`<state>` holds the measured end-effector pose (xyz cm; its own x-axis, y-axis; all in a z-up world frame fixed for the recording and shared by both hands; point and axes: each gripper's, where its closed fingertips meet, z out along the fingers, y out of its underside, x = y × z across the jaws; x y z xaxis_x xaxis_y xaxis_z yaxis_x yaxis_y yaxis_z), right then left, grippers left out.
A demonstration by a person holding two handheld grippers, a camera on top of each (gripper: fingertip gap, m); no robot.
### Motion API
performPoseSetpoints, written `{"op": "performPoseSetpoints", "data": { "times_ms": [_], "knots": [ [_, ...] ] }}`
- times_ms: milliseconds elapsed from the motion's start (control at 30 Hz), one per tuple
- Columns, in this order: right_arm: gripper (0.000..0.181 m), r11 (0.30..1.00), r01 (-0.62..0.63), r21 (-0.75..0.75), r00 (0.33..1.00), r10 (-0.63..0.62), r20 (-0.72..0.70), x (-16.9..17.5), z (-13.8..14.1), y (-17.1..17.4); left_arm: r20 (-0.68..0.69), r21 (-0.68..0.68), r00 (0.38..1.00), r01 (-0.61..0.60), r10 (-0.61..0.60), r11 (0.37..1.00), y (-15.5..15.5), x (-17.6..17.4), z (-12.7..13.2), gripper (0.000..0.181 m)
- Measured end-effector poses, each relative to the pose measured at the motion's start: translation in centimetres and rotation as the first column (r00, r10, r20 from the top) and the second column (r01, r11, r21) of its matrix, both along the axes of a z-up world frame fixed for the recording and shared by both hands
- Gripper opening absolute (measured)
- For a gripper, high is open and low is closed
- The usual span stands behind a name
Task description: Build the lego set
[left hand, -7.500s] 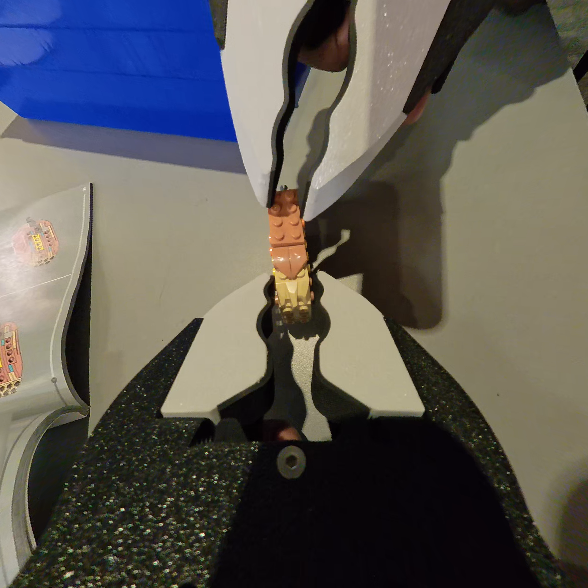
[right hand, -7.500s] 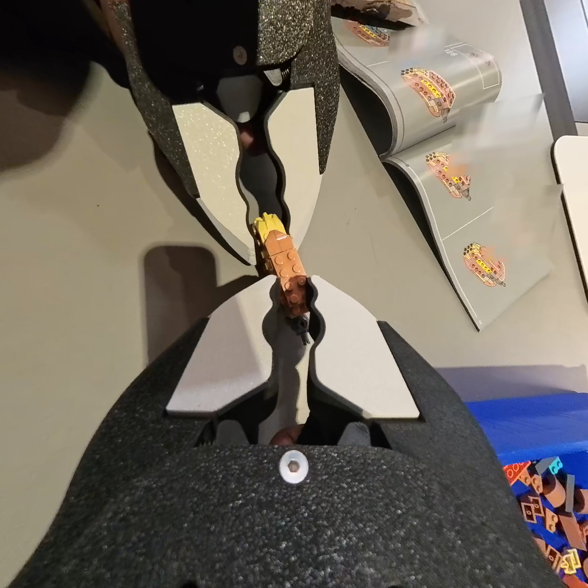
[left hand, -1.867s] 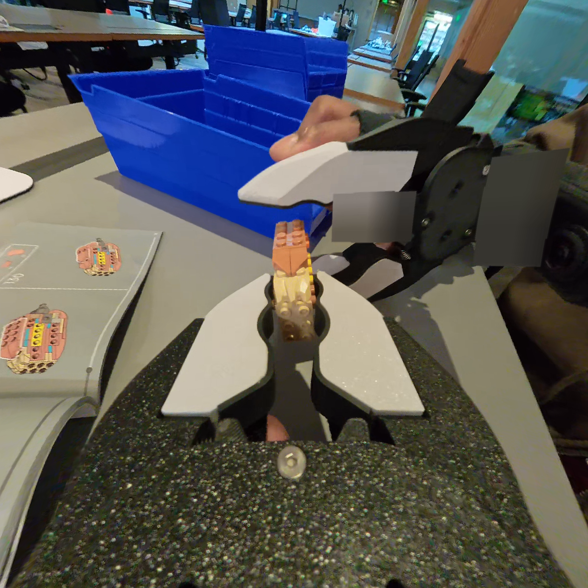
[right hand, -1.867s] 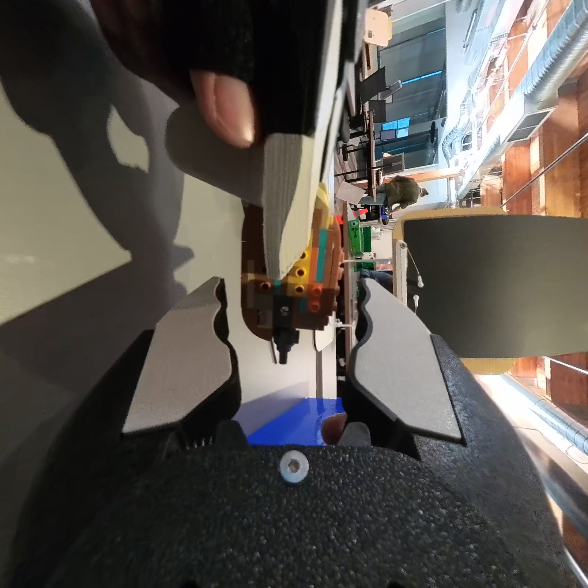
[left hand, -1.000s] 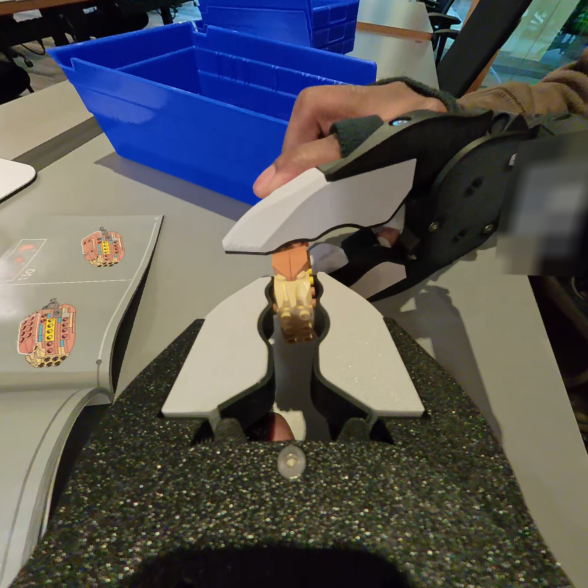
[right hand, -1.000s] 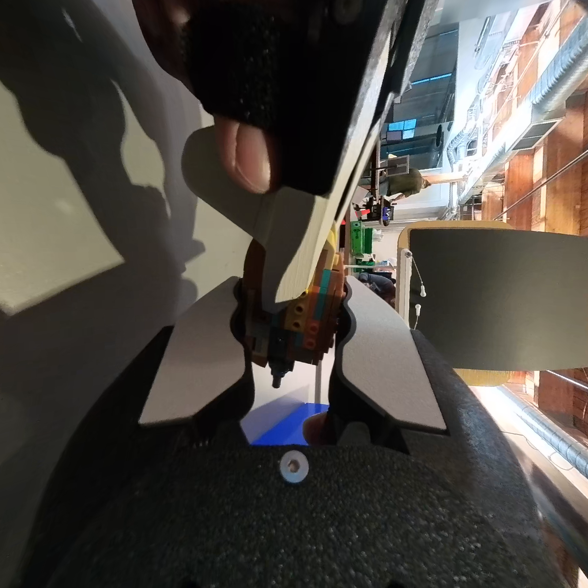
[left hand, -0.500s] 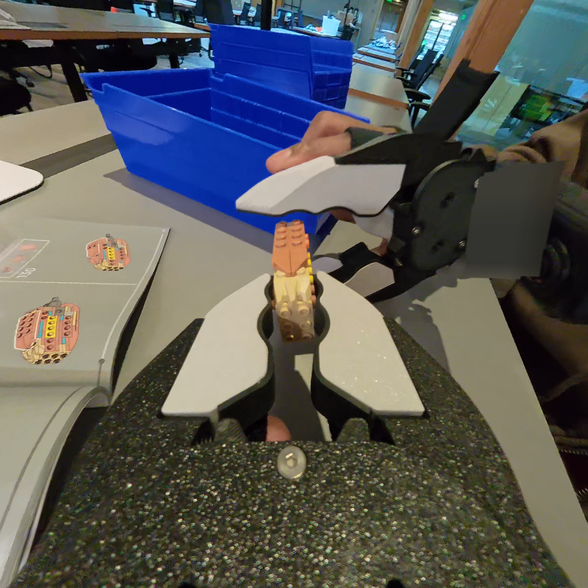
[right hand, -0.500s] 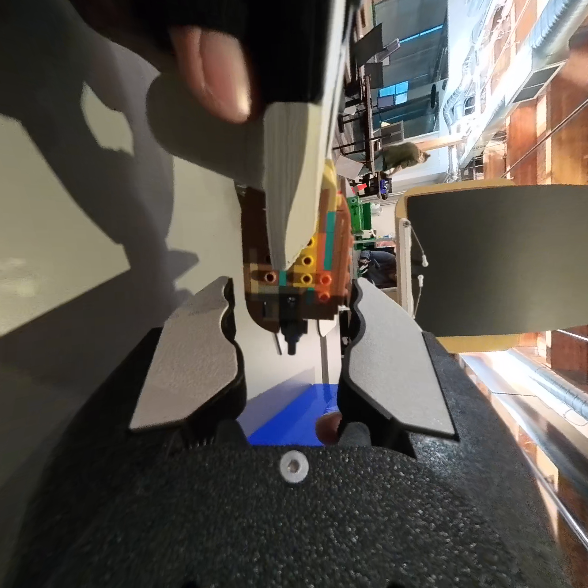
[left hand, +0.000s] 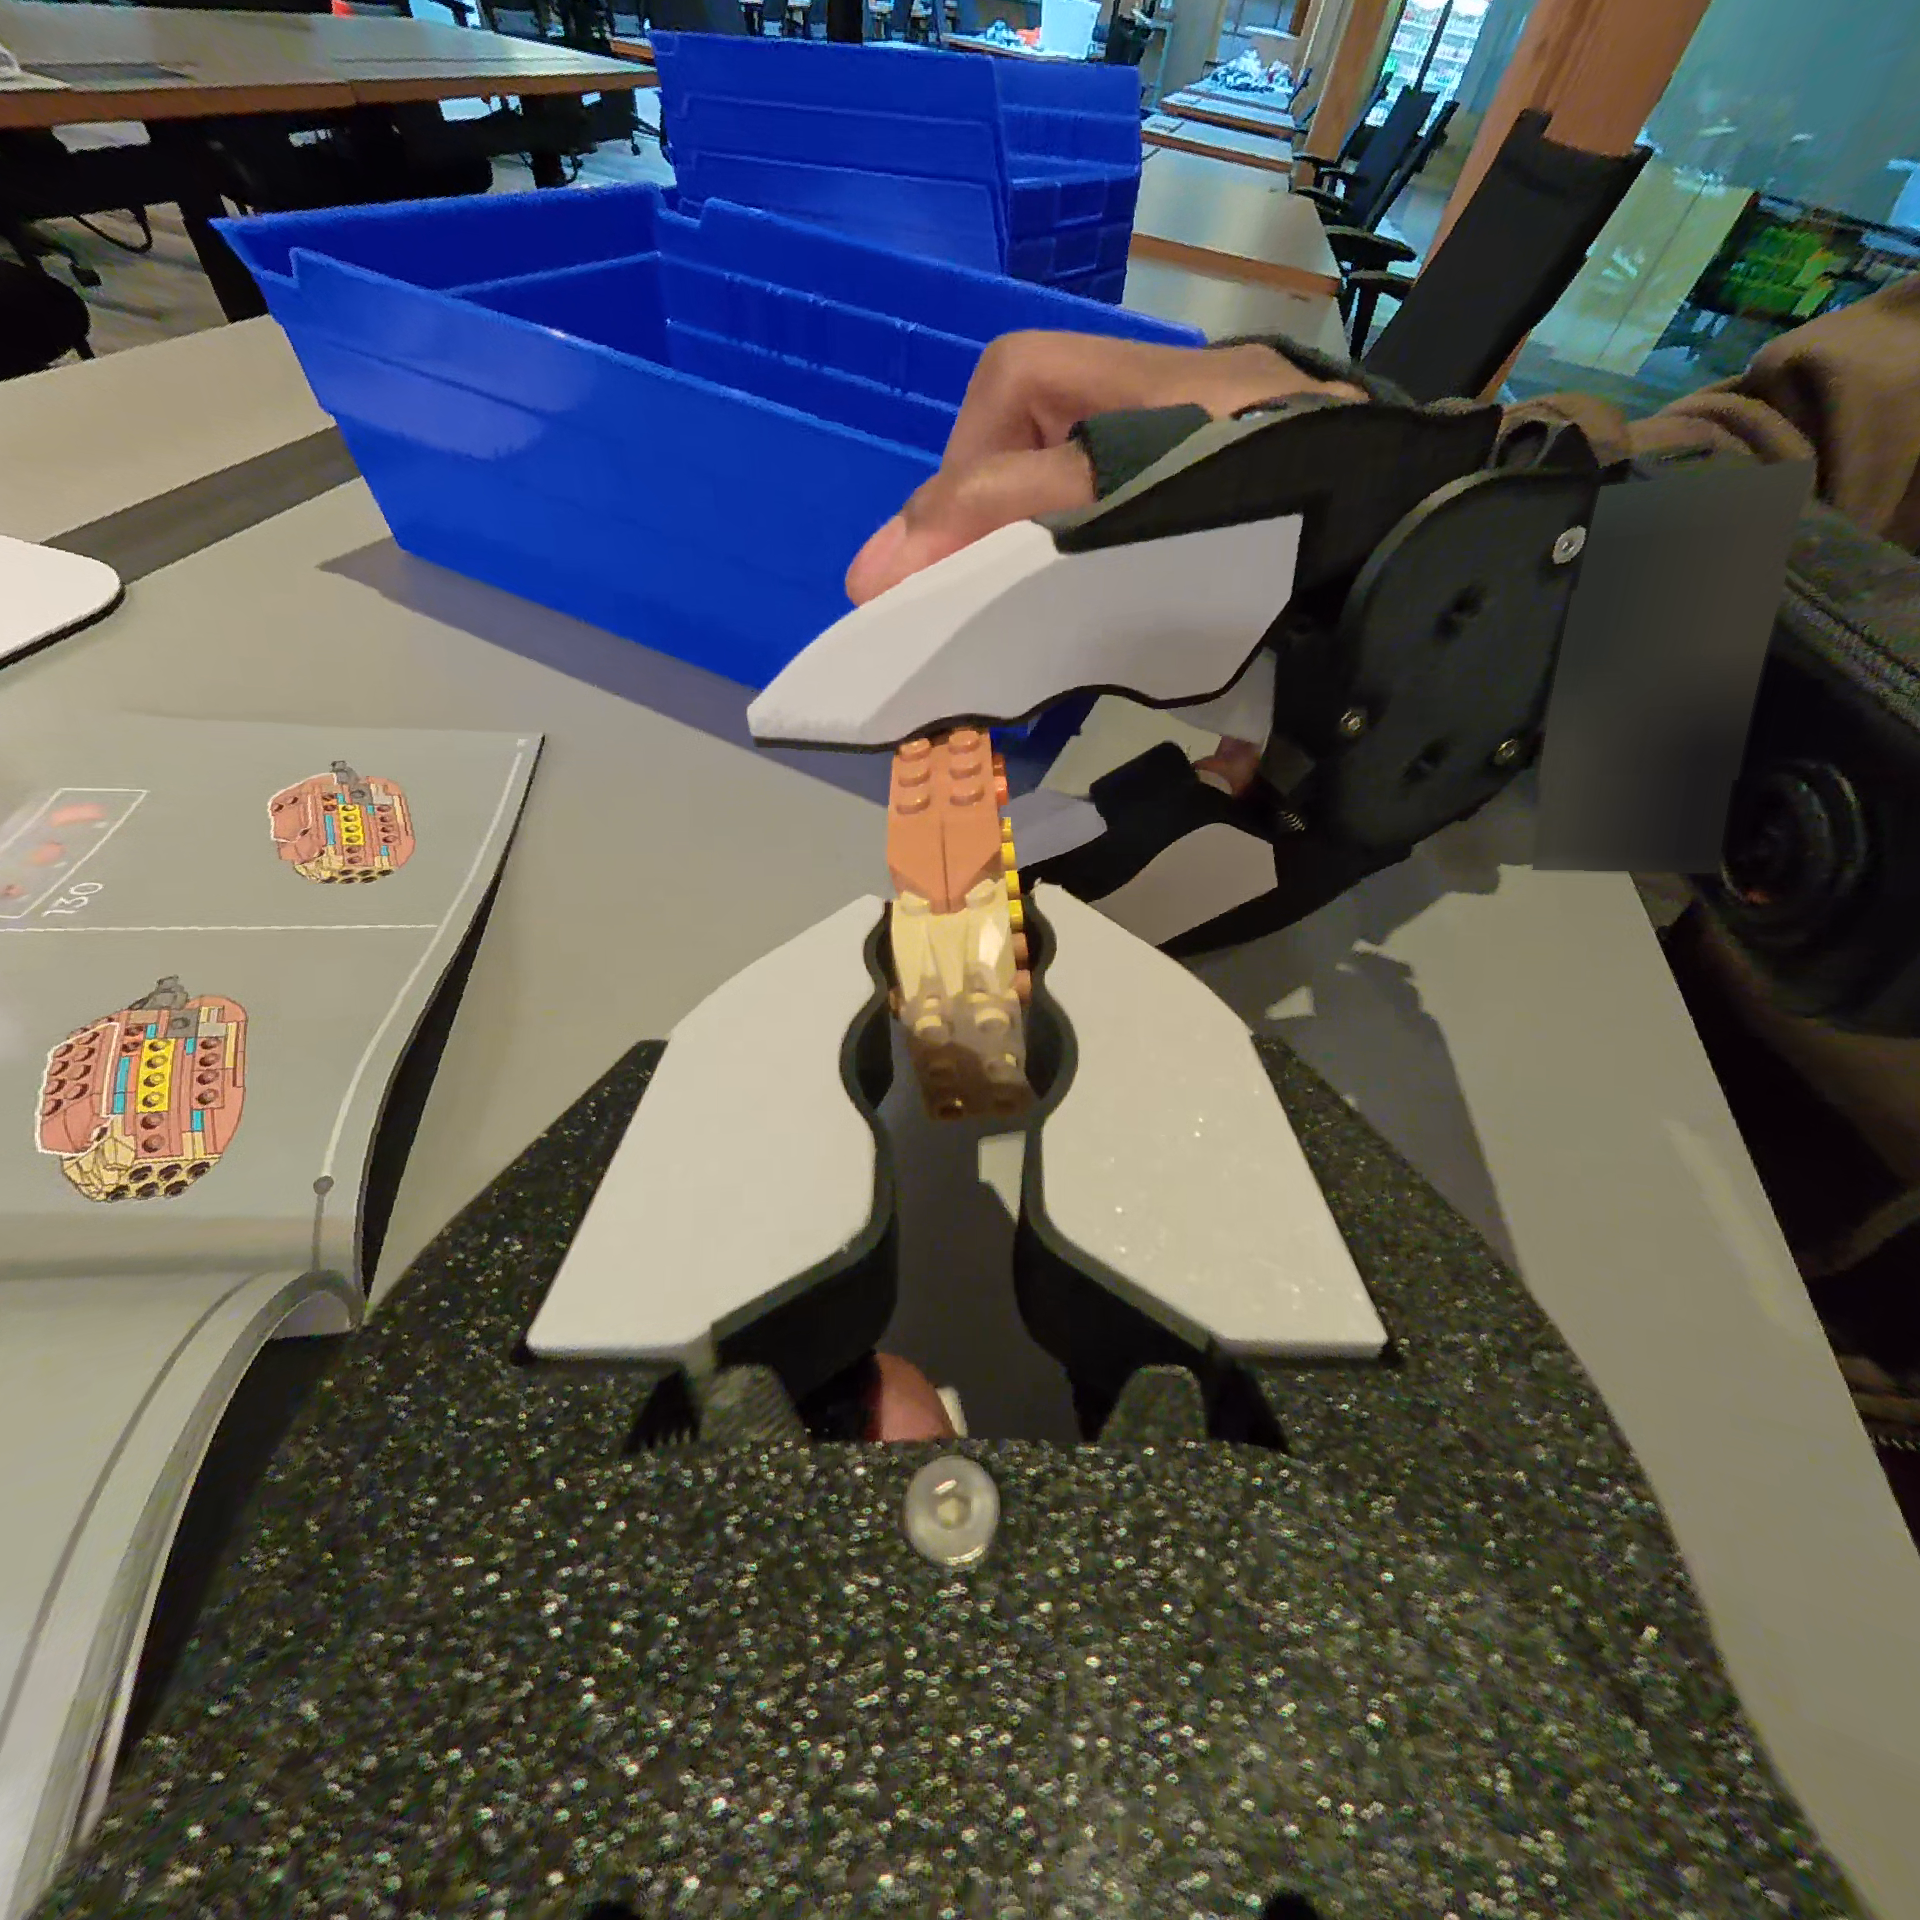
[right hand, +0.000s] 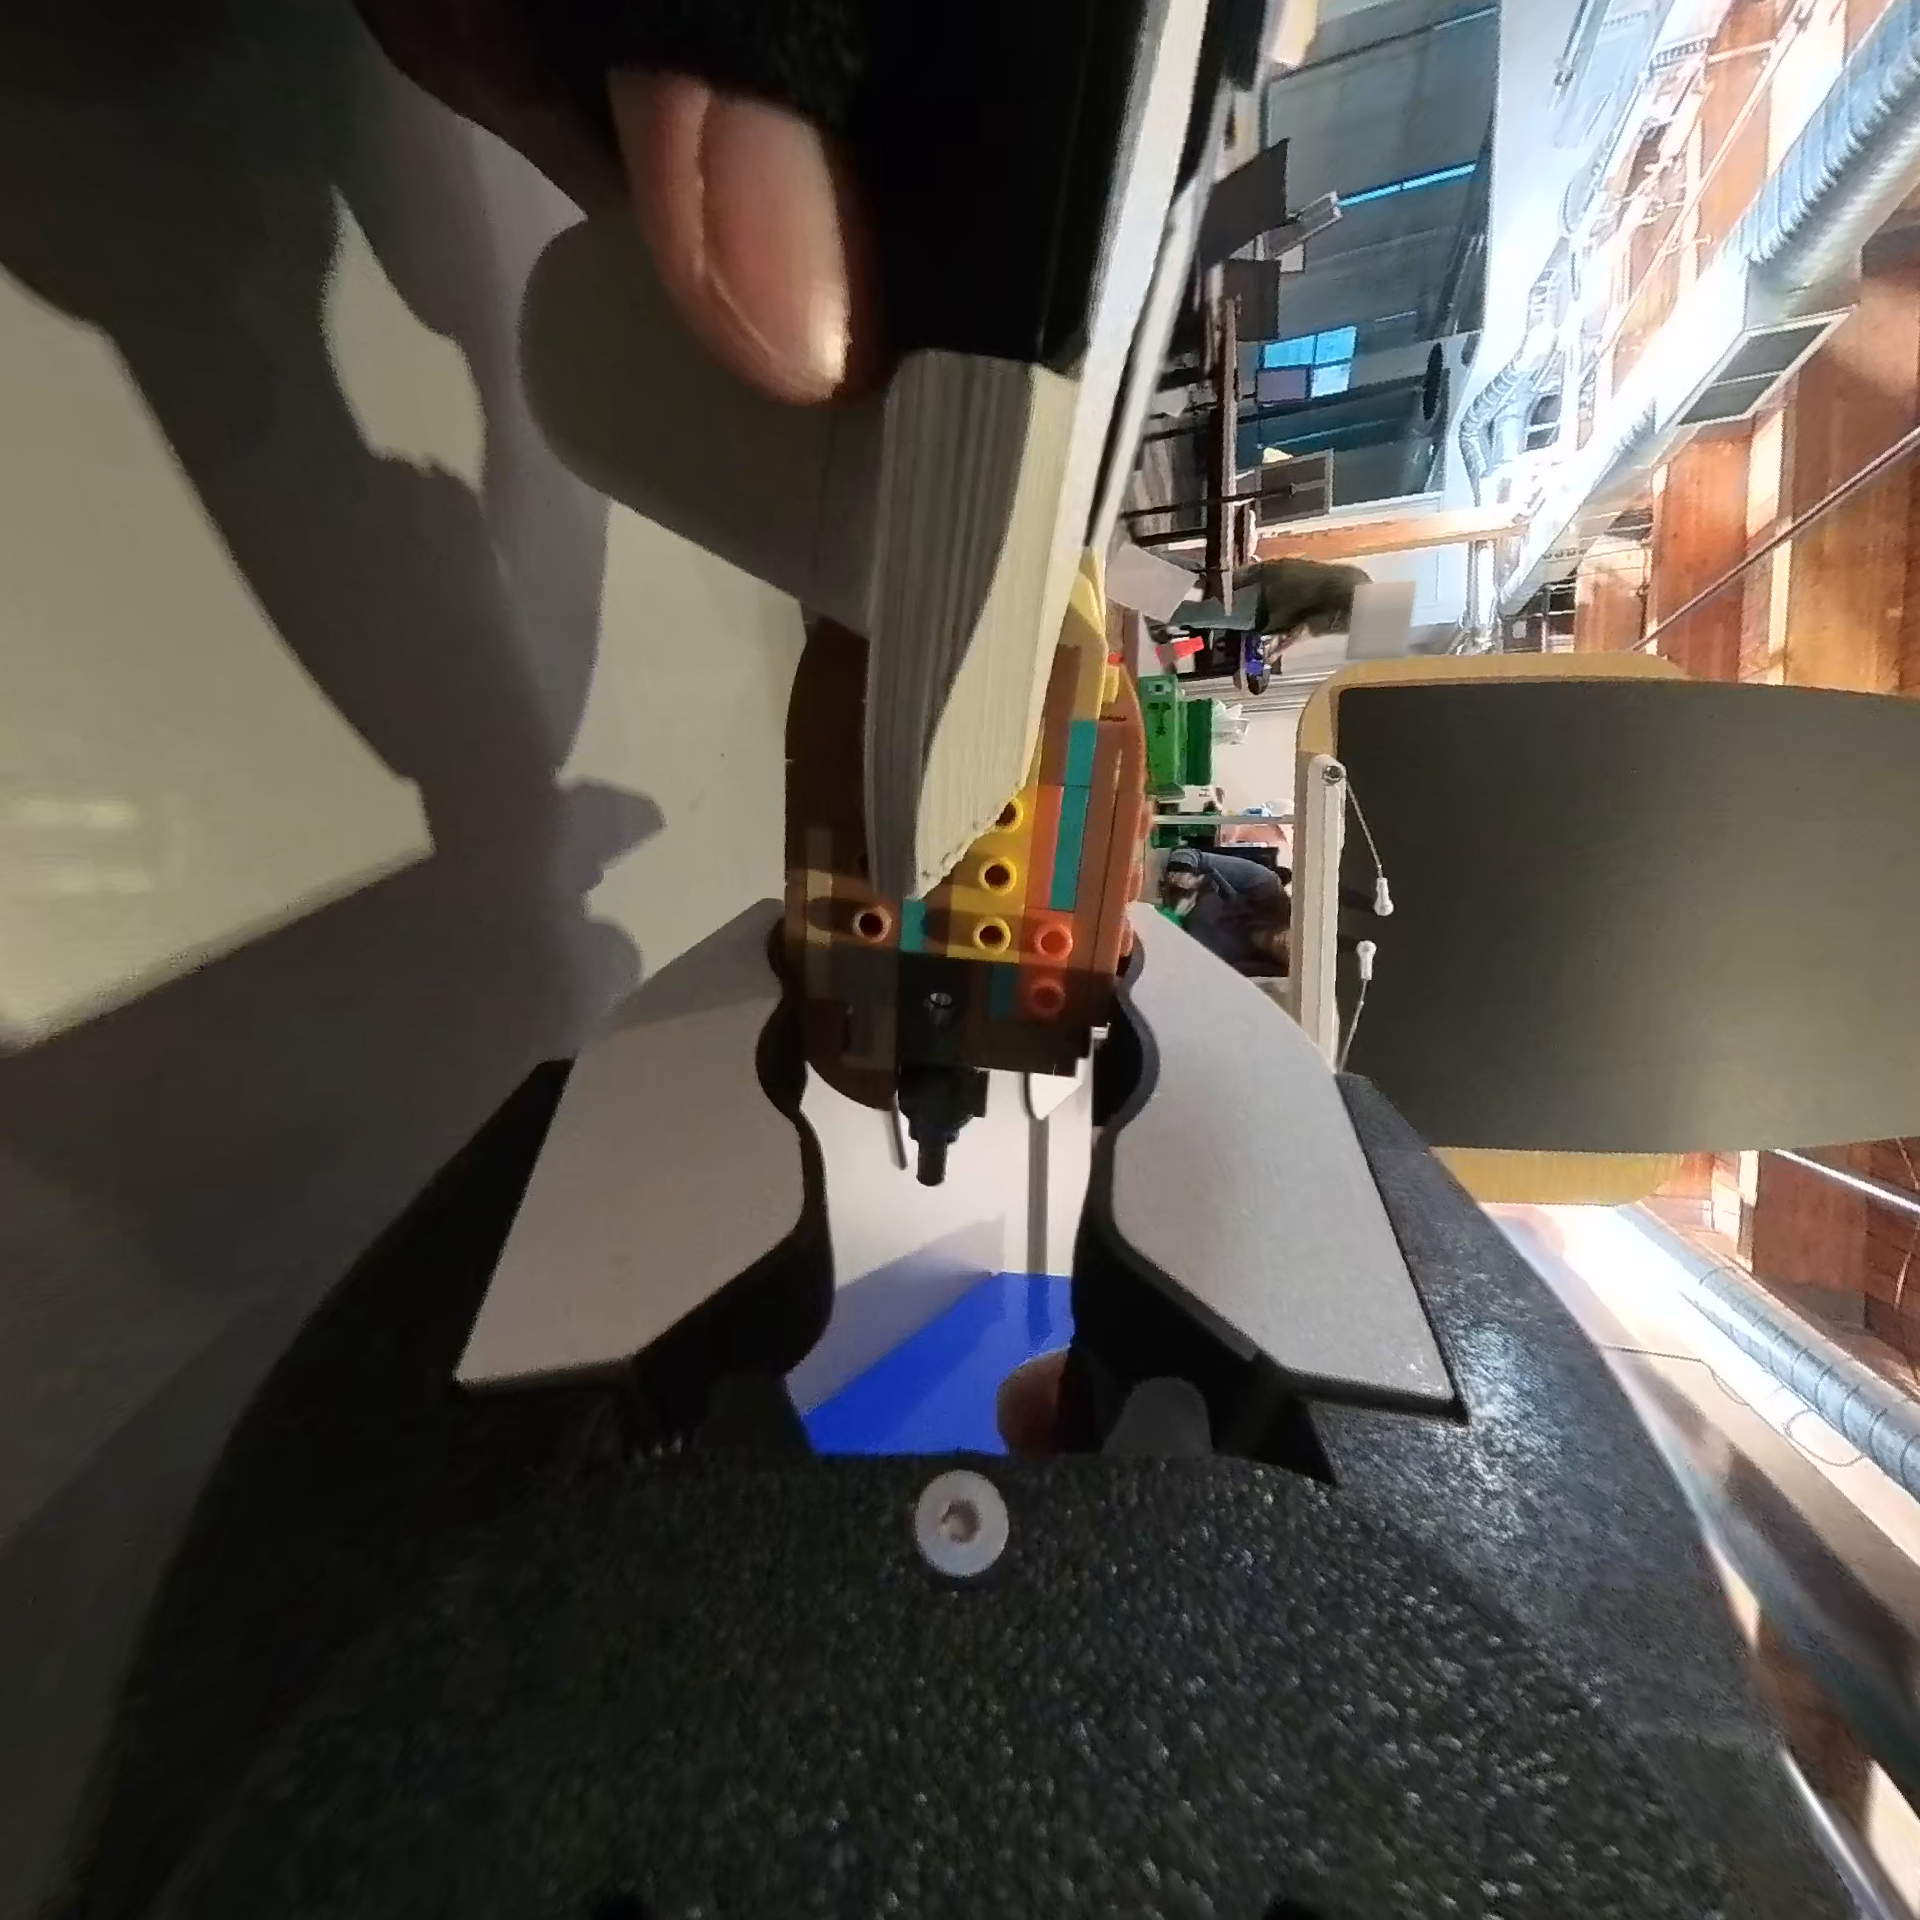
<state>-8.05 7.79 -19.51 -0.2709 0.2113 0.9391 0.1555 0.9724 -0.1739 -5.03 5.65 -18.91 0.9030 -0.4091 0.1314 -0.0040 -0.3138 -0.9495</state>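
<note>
Brown-and-tan lego model (left hand: 951, 925) held above the desk (left hand: 665, 790), pinched in left gripper (left hand: 956, 966) fingers; right gripper (right hand: 951, 987) fingers close on its far end. Squeeze evenly, square to studs.

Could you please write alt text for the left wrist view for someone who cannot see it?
The left gripper clamps a brown and tan lego model upright while the right gripper closes on its top. Behind are blue bins; an open instruction booklet lies to the left.
</note>
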Motion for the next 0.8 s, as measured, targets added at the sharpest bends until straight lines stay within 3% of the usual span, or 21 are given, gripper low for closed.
{"op": "performPoseSetpoints", "data": {
  "times_ms": [100,167,300,533,800],
  "knots": [
    [0.056,0.999,0.016,-0.030,1.000,-0.016,-0.024,-0.1,0.0,0.1,0.020,-0.002,1.000,-0.014,0.014,1.000,0.2,-0.2,0.1,0.022],
    [0.072,1.000,0.020,-0.018,1.000,-0.020,-0.023,0.0,0.1,0.3,0.010,-0.013,0.999,-0.033,0.033,0.999,0.2,-0.5,-0.1,0.022],
    [0.079,0.998,-0.010,0.062,0.999,0.013,-0.048,0.0,0.4,-0.4,-0.007,-0.040,0.998,-0.059,0.059,0.997,0.3,-1.0,-0.5,0.022],
    [0.061,0.984,-0.068,0.162,0.994,0.080,-0.069,-0.3,-0.2,-2.1,-0.065,-0.048,0.997,-0.055,0.051,0.997,0.3,-0.6,-0.9,0.022],
    [0.058,0.981,-0.098,0.169,0.991,0.111,-0.068,-0.4,-0.3,-2.4,-0.102,-0.069,0.993,-0.067,0.060,0.995,0.1,-0.8,-1.0,0.021]
  ]
}}
